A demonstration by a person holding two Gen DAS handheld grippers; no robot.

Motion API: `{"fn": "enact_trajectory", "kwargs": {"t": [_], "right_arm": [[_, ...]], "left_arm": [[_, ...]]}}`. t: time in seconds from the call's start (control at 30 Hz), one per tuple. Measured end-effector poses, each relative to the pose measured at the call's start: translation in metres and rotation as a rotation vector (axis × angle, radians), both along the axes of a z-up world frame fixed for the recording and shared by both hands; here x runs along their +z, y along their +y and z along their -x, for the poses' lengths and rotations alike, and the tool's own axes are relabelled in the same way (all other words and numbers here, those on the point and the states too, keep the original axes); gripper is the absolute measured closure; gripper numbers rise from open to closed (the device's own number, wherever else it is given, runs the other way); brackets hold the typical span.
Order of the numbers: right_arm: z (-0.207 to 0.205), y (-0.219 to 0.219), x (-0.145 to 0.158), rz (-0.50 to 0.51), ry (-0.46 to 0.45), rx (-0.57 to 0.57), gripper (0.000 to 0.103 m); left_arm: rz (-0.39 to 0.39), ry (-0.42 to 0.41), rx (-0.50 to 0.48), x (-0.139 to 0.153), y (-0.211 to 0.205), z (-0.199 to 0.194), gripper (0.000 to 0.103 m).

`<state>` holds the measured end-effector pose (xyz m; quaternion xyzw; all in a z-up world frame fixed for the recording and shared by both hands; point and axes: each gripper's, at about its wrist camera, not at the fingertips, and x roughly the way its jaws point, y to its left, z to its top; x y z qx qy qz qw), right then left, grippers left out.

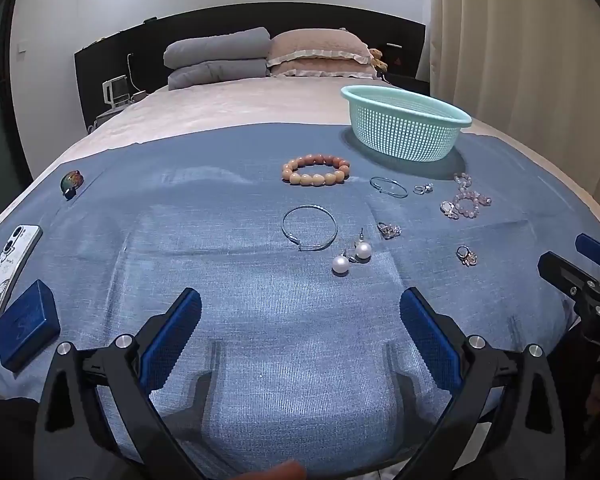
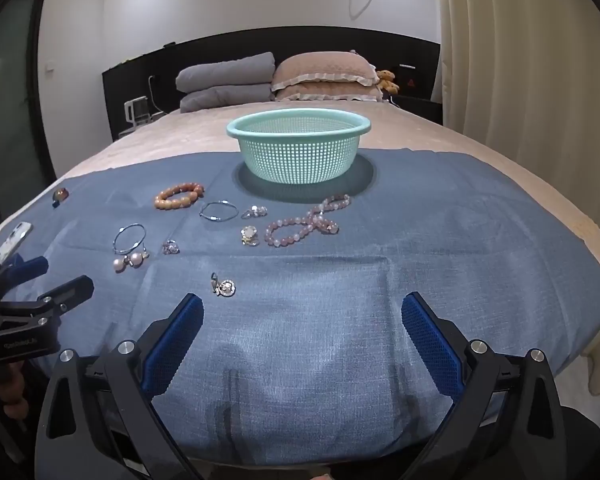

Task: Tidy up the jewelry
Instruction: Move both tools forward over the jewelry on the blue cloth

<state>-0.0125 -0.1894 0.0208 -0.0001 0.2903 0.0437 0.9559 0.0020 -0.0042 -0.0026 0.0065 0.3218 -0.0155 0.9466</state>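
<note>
Jewelry lies spread on a blue cloth [image 1: 228, 264] over a bed. An orange bead bracelet [image 1: 316, 179] [image 2: 178, 200] sits in front of a teal mesh basket [image 1: 404, 136] [image 2: 296, 160]. Nearer me are a thin silver bangle [image 1: 314, 247], two pearl earrings [image 1: 340, 265] [image 2: 136, 260], a pink bead bracelet [image 2: 318, 220] [image 1: 466, 200] and several small rings and a sparkly charm [image 2: 224, 286]. My left gripper [image 1: 300, 300] hovers open over bare cloth just short of the pearls. My right gripper [image 2: 303, 302] is open too, right of the charm, holding nothing.
A phone [image 1: 8, 268] and a dark blue box [image 1: 28, 324] lie at the cloth's left edge, with a small dark clip [image 1: 72, 182] beyond them. Pillows [image 2: 320, 76] and a folded grey quilt are at the headboard. Curtains [image 2: 520, 80] hang on the right.
</note>
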Motion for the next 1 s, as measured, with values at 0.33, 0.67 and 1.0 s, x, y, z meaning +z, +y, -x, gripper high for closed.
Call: {"fn": "enact_trajectory", "kwargs": {"t": [0.33,0.67,1.0], "right_arm": [[-0.0010,-0.0009,-0.0011,0.000,0.005,-0.003,0.008],[-0.0019,-0.0001,-0.0007,0.007,0.006,-0.004,0.008],[-0.0035,0.0034,-0.0013,0.015,0.007,0.002,0.008]], "left_arm": [[-0.009,0.009,-0.001,-0.0016,-0.0013,-0.0013,0.006],[-0.015,-0.010,-0.042,0.0027,-0.0077,0.0010,0.006],[-0.009,0.009,-0.049,0.0024,-0.0077,-0.0033,0.006]]}}
